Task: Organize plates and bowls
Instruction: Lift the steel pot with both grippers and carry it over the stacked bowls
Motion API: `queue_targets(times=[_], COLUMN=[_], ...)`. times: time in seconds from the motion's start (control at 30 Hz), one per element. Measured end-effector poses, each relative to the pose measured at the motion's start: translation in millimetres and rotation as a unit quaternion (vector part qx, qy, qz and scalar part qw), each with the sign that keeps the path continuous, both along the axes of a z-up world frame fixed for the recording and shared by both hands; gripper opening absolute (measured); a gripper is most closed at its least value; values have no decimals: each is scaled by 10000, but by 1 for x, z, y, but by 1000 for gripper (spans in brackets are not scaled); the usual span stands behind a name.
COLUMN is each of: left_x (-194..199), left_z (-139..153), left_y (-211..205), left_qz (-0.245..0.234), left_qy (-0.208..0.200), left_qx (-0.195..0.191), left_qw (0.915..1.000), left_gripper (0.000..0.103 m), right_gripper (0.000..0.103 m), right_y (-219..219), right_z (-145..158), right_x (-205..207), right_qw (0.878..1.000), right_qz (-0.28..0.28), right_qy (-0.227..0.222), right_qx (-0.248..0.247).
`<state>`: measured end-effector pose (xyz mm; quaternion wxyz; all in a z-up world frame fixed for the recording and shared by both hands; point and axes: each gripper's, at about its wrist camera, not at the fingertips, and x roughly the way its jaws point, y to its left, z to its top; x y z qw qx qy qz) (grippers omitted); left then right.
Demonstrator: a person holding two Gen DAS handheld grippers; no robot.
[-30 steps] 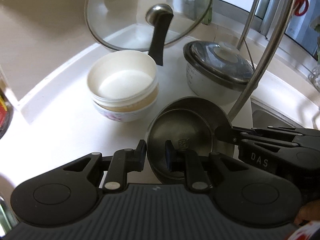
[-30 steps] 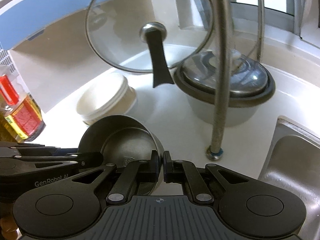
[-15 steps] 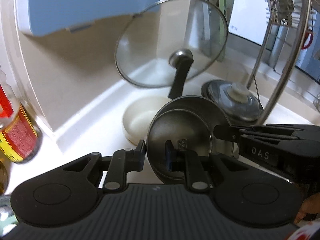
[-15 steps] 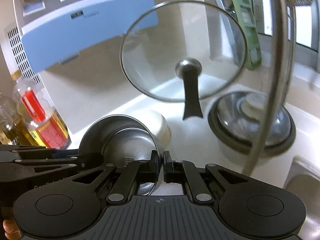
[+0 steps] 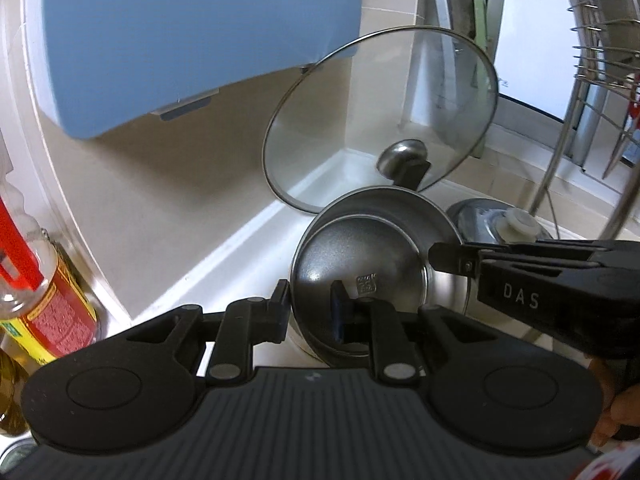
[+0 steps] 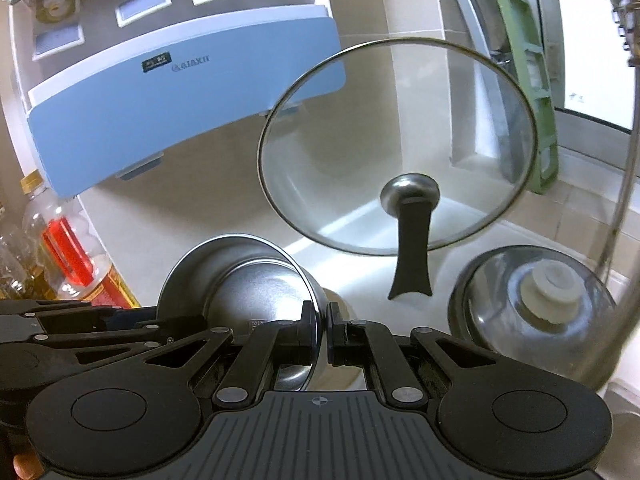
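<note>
Above counter, far left: oil bottle (image 5: 48,300) now in view, absent from frame a second ago; your left gripper (image 5: 310,312) clamped on near rim of steel bowl (image 5: 360,264), lifted well clear of white bowls it sat beside; your right gripper (image 6: 323,330) pinched shut on opposite rim; glass lid (image 6: 396,148) and covered pot (image 6: 532,292) right; judged mid-carry, placement pending.

"DAS" is printed on the right tool (image 5: 454,266); the blue dispenser (image 6: 168,120) carries an only partly legible brand mark.
</note>
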<state>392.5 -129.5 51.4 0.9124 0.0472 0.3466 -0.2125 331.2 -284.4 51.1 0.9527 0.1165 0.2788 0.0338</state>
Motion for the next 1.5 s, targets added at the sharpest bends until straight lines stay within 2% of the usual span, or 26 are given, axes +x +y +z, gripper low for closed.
queue_targets(times=[0.33, 0.8, 0.87, 1.13, 1.5], left_x=[28, 58, 61, 62, 57], left_z=[-15, -41, -45, -49, -51], left_y=[-5, -15, -15, -13, -4], left_qz=[22, -99, -106, -101, -62], left_qy=[136, 755, 834, 823, 916], left_qx=[142, 188, 166, 156, 108], left_qw=[9998, 9969, 9963, 9964, 9957], left_gripper=[18, 18, 19, 22, 22], right_gripper=[5, 6, 6, 8, 9], right_y=[-2, -9, -11, -7, -7], right_z=[-11, -28, -28, -26, -32], right_x=[30, 53, 54, 51, 39], right_qw=[9996, 9955, 9953, 9977, 9970], right_qz=[-13, -214, -241, -137, -130], right_qy=[277, 890, 865, 659, 751], right_qx=[101, 264, 348, 86, 118])
